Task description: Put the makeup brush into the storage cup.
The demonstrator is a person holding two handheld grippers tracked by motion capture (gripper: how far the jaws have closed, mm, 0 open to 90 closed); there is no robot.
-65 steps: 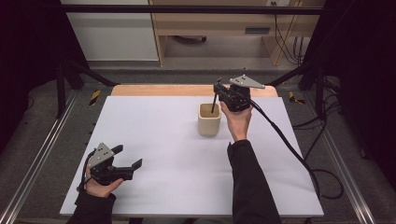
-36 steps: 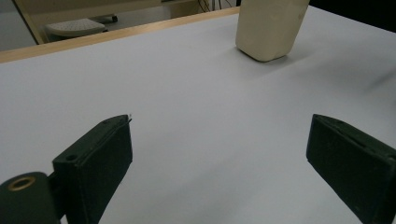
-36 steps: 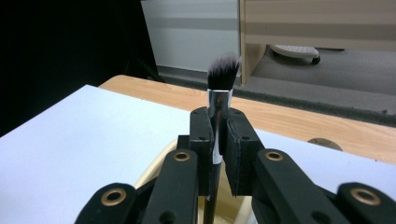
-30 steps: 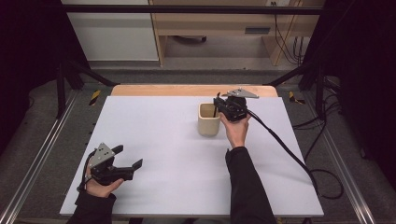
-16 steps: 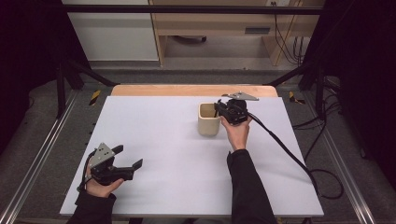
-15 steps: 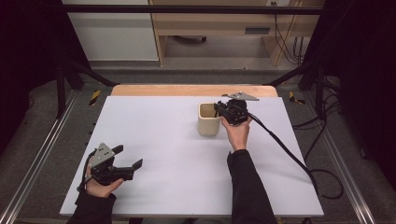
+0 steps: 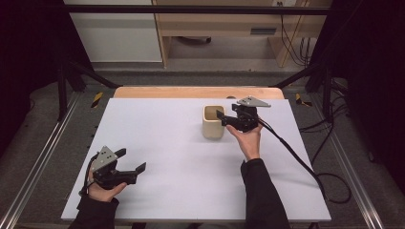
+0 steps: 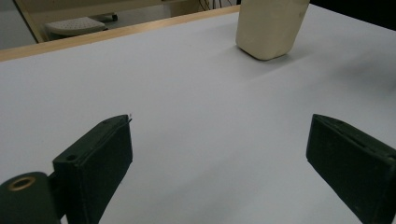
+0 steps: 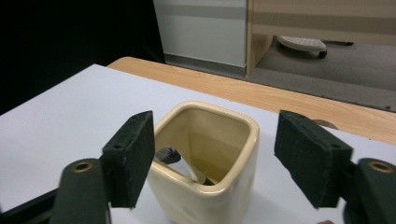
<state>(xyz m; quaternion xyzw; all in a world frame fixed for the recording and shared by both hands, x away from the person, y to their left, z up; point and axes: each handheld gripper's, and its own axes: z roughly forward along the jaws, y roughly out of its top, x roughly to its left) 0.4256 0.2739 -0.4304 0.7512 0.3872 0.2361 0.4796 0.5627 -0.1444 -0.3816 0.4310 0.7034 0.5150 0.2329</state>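
Observation:
A cream square cup (image 7: pixel 213 125) stands on the white table (image 7: pixel 172 143), right of centre towards the back. My right gripper (image 7: pixel 222 118) hovers at the cup's right side, just over its rim. Its jaws have just been opening and grip nothing. In the right gripper view the gripper (image 9: pixel 215 140) stands open, and a slim stick with a dark tip (image 9: pixel 173 157) leans inside the cup (image 9: pixel 205 191). My left gripper (image 7: pixel 131 160) rests open near the front left corner, far from the cup (image 8: pixel 271 28). Between its jaws (image 8: pixel 219 149) lies bare table.
A wooden strip (image 7: pixel 191 92) runs along the table's far edge. Metal rails (image 7: pixel 43 157) flank both sides. The right gripper's black cable (image 7: pixel 296 162) trails off to the right across the table. A shelf unit (image 7: pixel 215 28) stands on the floor beyond.
The right gripper sank towards the cup with a dark stick upright in its jaws, then opened; the stick now lies in the cup. The left gripper has not moved.

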